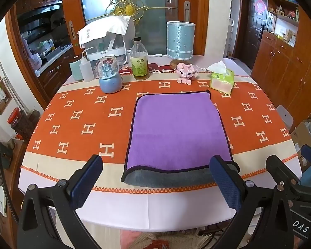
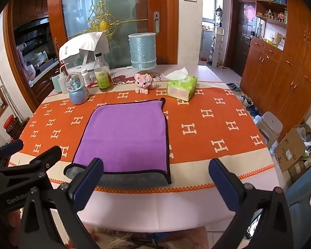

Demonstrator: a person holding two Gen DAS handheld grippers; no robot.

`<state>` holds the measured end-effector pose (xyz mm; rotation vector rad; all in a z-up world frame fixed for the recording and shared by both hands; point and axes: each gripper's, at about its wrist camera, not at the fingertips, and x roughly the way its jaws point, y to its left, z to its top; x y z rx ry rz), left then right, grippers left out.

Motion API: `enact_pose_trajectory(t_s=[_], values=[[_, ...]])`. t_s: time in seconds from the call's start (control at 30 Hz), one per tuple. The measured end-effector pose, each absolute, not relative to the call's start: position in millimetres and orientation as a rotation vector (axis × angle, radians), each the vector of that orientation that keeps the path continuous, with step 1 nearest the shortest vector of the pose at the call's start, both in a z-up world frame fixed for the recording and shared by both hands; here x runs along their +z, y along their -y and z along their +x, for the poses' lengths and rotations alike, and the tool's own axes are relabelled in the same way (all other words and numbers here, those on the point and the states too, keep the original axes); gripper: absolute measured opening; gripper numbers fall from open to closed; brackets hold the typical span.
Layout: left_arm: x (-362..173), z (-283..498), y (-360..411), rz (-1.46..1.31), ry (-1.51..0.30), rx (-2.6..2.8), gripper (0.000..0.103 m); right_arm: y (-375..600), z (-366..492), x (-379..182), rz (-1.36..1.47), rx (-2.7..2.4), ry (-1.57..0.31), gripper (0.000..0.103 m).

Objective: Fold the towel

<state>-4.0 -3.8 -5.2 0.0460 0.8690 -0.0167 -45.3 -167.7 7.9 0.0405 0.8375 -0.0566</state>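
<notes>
Purple plush towel folded flat, grey underside showing, left claw wide, right claw wide

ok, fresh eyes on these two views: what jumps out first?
The purple towel lies flat mid-table, its grey underside showing in a strip along the near edge. Under it is the orange cloth patterned with H marks, and a row of clutter lines the far side: snow globe, bottle, pink toy, tissue pack. Both claws, left and right, hover open at the near edge, holding nothing.
</notes>
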Motion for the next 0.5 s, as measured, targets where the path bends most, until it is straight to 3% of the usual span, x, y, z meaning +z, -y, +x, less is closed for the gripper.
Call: enact_pose_trajectory(t_s=[0.5], values=[[-18,-6,1,0.042,-0.876,-0.020,0.102,167,-45,8,0.038,-0.059,-0.839,0.102]])
